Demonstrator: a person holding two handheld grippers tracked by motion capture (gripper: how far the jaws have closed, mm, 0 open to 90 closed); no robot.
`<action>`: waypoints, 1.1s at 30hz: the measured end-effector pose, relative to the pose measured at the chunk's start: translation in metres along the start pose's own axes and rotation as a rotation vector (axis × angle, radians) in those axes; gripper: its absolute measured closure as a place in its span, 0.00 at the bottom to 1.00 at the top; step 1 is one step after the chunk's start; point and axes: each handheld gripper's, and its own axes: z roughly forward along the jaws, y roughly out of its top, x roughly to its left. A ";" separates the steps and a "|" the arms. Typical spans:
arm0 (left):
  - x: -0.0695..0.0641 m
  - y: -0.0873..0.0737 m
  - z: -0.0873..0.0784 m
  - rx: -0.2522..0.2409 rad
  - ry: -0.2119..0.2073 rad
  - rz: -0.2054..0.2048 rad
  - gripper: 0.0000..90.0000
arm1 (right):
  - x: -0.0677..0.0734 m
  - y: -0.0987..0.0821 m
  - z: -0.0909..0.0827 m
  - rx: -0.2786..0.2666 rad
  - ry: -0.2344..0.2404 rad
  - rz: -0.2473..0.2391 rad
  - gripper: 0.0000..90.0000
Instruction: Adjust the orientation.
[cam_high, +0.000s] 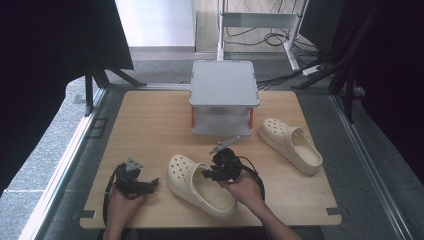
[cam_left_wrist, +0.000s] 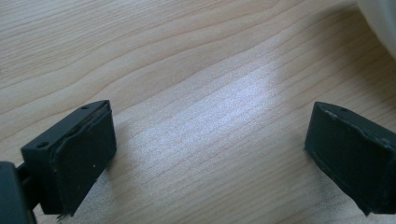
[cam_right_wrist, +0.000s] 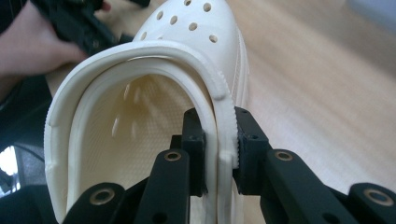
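Right gripper (cam_right_wrist: 220, 154) clamps the near clog (cam_high: 197, 184) by its side wall.

Jaws pinch the rim, one inside, one outside; the clog sits at the desk (cam_high: 150, 130) front. Left gripper (cam_left_wrist: 210, 154) rests released. Keep the pinch deep and lift level so the soft wall doesn't fold.

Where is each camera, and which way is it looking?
High view: above the person's side, facing forward and down at the table; both hands, left gripper, right gripper.
Left gripper view: rides that gripper, facing the wood past its open jaws.
Right gripper view: rides that gripper, facing the near clog, its jaws pinching the clog's side wall; left hand behind.
Shared: high and right gripper views both show the near clog.
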 end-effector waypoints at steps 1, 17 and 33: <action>0.000 0.000 0.000 0.000 0.000 0.000 0.02 | 0.000 0.000 0.000 0.000 0.000 0.000 0.85; 0.000 0.000 0.000 0.000 0.001 0.000 0.02 | -0.001 -0.036 0.004 0.017 -0.037 -0.069 0.79; 0.000 0.000 0.000 0.001 0.001 0.001 0.02 | -0.014 -0.033 -0.034 -0.014 0.006 -0.085 0.47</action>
